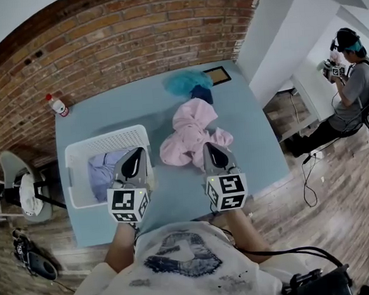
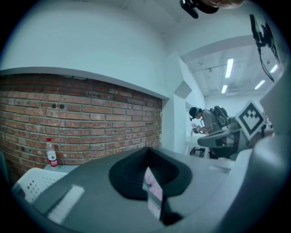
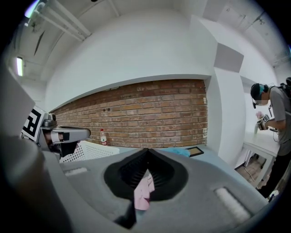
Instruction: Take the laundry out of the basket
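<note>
A white laundry basket (image 1: 107, 141) stands on the left of the blue table (image 1: 261, 150), with pale blue and lavender laundry (image 1: 100, 170) inside. A pink garment (image 1: 190, 134) lies crumpled on the table to its right. My left gripper (image 1: 136, 154) hovers over the basket's right rim, jaws together and nothing between them. My right gripper (image 1: 210, 147) is held level just above the near edge of the pink garment, also shut. In each gripper view the jaws meet, for the left gripper (image 2: 146, 152) and the right gripper (image 3: 147, 151), and pink cloth shows below through the gap.
Beyond the pink garment lie a fluffy teal item (image 1: 185, 81), a dark blue item (image 1: 201, 95) and a small framed picture (image 1: 217, 75). A water bottle (image 1: 57, 105) stands at the table's far left corner. A brick wall runs behind. Another person (image 1: 353, 92) works at right.
</note>
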### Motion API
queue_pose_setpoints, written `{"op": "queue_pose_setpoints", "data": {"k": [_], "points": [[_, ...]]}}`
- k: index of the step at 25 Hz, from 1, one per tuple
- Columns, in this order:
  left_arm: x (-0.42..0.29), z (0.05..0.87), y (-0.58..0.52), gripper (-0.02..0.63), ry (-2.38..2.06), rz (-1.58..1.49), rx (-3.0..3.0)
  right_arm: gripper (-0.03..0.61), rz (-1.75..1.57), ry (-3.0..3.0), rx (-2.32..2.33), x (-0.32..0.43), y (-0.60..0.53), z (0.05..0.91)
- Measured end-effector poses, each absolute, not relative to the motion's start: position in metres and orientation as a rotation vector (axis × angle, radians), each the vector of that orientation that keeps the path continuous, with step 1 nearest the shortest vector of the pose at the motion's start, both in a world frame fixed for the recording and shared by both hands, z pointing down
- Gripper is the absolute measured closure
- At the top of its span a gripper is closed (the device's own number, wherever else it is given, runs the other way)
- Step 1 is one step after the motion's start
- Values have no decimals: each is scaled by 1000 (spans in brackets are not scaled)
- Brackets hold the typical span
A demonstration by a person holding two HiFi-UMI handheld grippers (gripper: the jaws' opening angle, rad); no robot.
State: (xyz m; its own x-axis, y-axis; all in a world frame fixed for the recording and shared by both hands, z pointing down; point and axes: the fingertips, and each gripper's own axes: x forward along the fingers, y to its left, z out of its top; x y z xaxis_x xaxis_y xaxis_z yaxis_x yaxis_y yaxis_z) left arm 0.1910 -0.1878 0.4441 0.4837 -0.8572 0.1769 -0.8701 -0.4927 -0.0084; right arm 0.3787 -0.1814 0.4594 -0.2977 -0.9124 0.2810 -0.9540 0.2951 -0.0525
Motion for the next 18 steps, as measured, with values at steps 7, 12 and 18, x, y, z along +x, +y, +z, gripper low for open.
{"op": "queue_pose_setpoints", "data": {"k": [7, 12, 18], "points": [[125, 446, -184, 621, -1644, 272, 2544, 580, 346, -2410, 1621, 318, -192, 464], [72, 447, -183, 621, -1697, 279, 2495, 580, 355, -2438, 1556, 265, -199, 467], [9, 449, -179, 621, -1732, 278, 2454, 580, 350, -2464, 1487, 196, -203, 467]]}}
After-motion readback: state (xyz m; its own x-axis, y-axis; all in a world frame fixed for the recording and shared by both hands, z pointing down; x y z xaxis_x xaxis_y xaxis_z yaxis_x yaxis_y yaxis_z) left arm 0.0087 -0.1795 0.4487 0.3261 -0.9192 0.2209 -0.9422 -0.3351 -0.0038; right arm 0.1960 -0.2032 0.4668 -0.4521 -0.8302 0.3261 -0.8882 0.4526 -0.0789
